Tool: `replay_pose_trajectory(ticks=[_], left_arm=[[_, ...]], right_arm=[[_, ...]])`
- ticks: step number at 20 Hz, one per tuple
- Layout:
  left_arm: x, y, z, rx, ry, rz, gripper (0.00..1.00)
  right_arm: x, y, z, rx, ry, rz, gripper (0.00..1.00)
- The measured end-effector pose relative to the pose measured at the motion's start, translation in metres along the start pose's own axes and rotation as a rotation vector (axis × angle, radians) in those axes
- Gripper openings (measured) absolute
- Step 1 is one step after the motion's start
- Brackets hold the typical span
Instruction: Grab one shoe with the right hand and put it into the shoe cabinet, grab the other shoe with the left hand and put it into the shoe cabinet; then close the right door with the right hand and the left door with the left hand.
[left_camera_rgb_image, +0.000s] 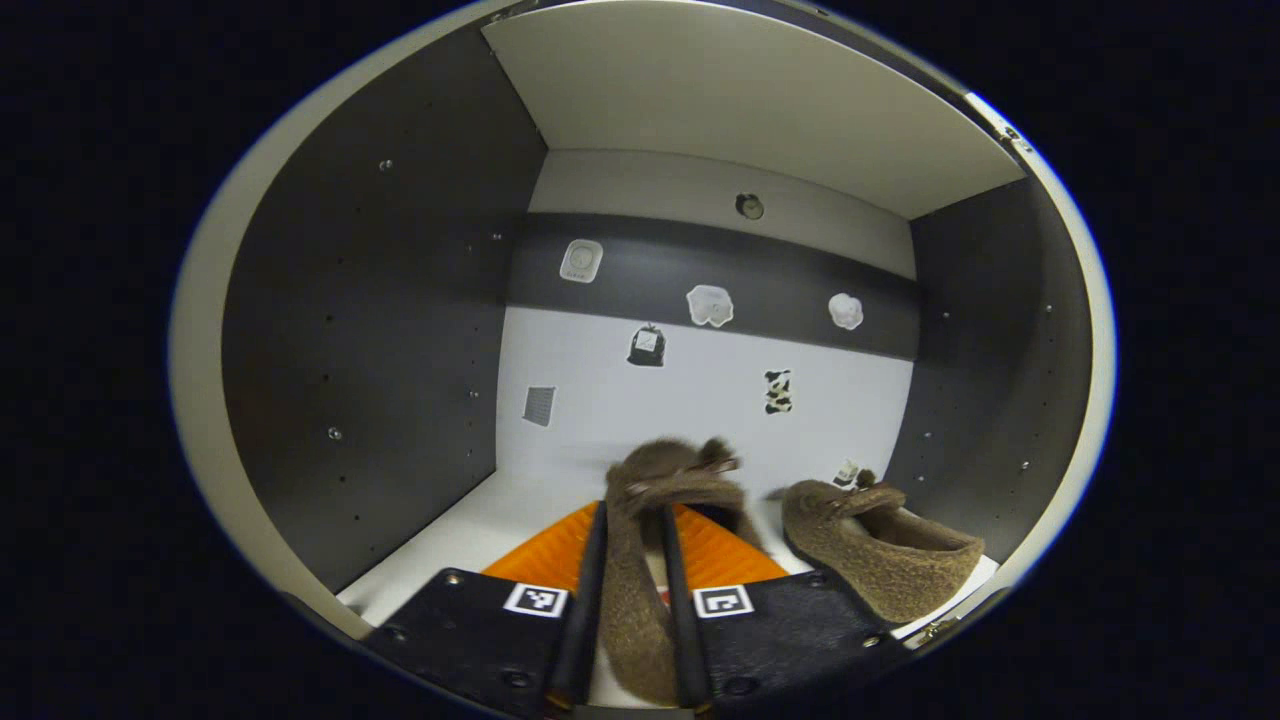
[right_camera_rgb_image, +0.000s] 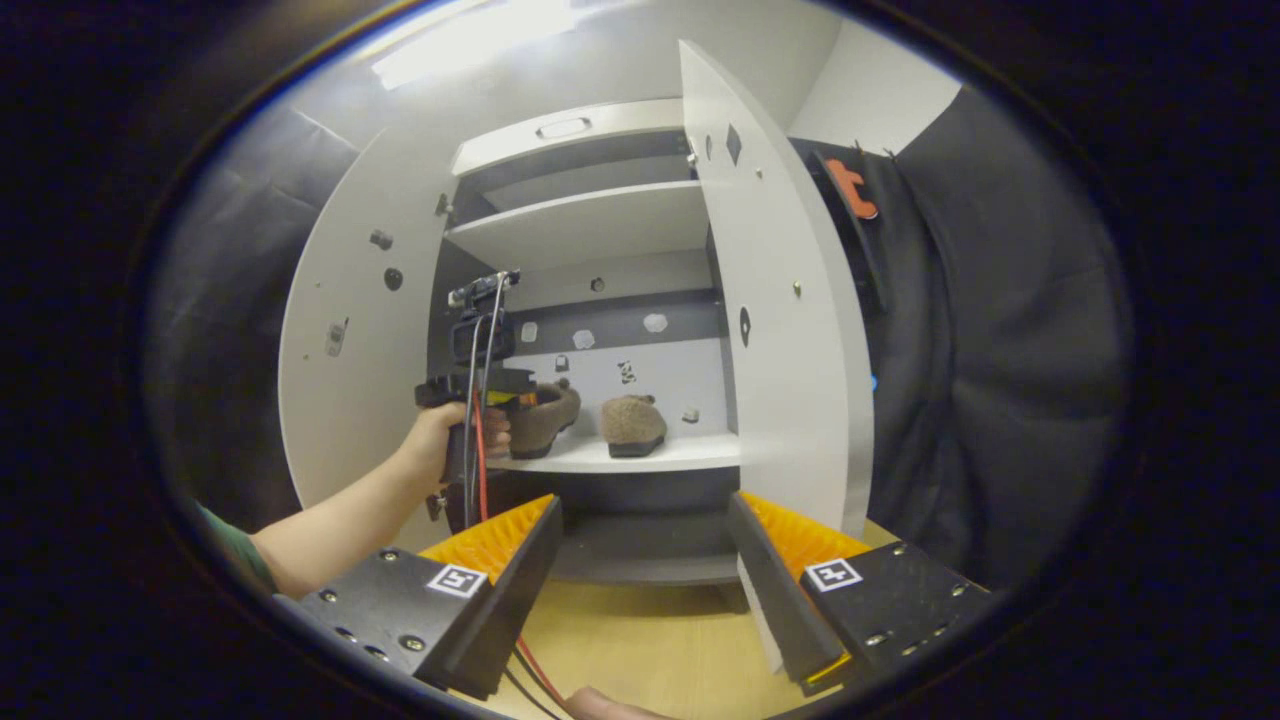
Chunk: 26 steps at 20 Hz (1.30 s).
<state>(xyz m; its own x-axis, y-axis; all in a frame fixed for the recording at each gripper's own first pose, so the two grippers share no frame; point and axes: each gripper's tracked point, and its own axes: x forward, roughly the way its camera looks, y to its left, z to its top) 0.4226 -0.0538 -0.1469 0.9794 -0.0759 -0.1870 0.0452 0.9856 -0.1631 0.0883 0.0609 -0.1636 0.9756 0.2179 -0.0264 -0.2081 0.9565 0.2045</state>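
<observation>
In the left gripper view, the left gripper (left_camera_rgb_image: 634, 640) reached into the shoe cabinet (left_camera_rgb_image: 350, 330), its fingers drawn narrow and pressing on both sides of a brown fuzzy shoe (left_camera_rgb_image: 650, 560); the shoe pointed away from the camera toward the back wall, its heel end between the fingers and its toe over the white shelf (left_camera_rgb_image: 450, 540); whether its sole rested on the shelf could not be told. The second shoe (left_camera_rgb_image: 880, 550) sat on the same shelf just to the right, near the right side wall and apart from the first; several small stickers (left_camera_rgb_image: 710, 305) dotted the back wall.

In the right gripper view, the right gripper (right_camera_rgb_image: 645, 590) hung in front of the cabinet over a wooden floor (right_camera_rgb_image: 650, 650), its fingers spread wide with nothing between them; both cabinet doors stood open, the left door (right_camera_rgb_image: 350, 380) swung out on the left and the right door (right_camera_rgb_image: 780, 330) edge-on beside the black cloth. A hand (right_camera_rgb_image: 450, 440) on a bare forearm held the left gripper (right_camera_rgb_image: 490, 390) at the shelf, against the first shoe (right_camera_rgb_image: 545, 420); the second shoe (right_camera_rgb_image: 633, 425) lay on the shelf (right_camera_rgb_image: 690, 455) a little to the right of it; a higher shelf (right_camera_rgb_image: 590, 225) sat above them.
</observation>
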Motion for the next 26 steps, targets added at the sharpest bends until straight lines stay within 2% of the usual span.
replay_pose_trajectory(ticks=[4,5,12,13,14,16,21,24,25,26], left_arm=[[-0.023,0.001,0.009,0.027,-0.023,-0.005,0.83],[-0.032,0.0,0.01,0.03,-0.02,-0.01,0.86],[-0.127,0.016,0.017,0.049,-0.043,0.034,0.95],[-0.149,0.015,0.019,0.043,-0.059,0.023,0.89],[-0.166,0.015,0.019,0.046,-0.065,0.015,0.96],[-0.196,0.021,0.013,0.081,-0.056,0.028,0.97],[-0.276,0.013,-0.005,0.08,-0.073,-0.045,0.96],[-0.319,0.013,-0.017,0.075,-0.09,-0.081,0.93],[-0.333,0.014,-0.02,0.068,-0.09,-0.085,1.0],[-0.346,0.015,-0.023,0.065,-0.09,-0.09,0.97]], right_arm=[[-0.011,0.002,0.0,0.009,0.007,0.002,0.99],[-0.015,0.002,-0.001,0.009,0.009,0.0,1.0],[-0.059,0.0,0.0,-0.008,-0.002,-0.026,0.99],[-0.067,-0.001,0.003,-0.009,-0.01,-0.034,0.99],[-0.074,-0.005,0.002,-0.008,-0.011,-0.045,1.0],[-0.088,-0.011,0.003,-0.01,-0.017,-0.058,1.0],[-0.112,-0.04,0.006,-0.054,-0.012,-0.121,0.99],[-0.121,-0.053,0.011,-0.101,0.0,-0.128,1.0],[-0.123,-0.06,0.015,-0.131,-0.001,-0.133,1.0],[-0.123,-0.069,0.022,-0.157,-0.01,-0.141,1.0]])
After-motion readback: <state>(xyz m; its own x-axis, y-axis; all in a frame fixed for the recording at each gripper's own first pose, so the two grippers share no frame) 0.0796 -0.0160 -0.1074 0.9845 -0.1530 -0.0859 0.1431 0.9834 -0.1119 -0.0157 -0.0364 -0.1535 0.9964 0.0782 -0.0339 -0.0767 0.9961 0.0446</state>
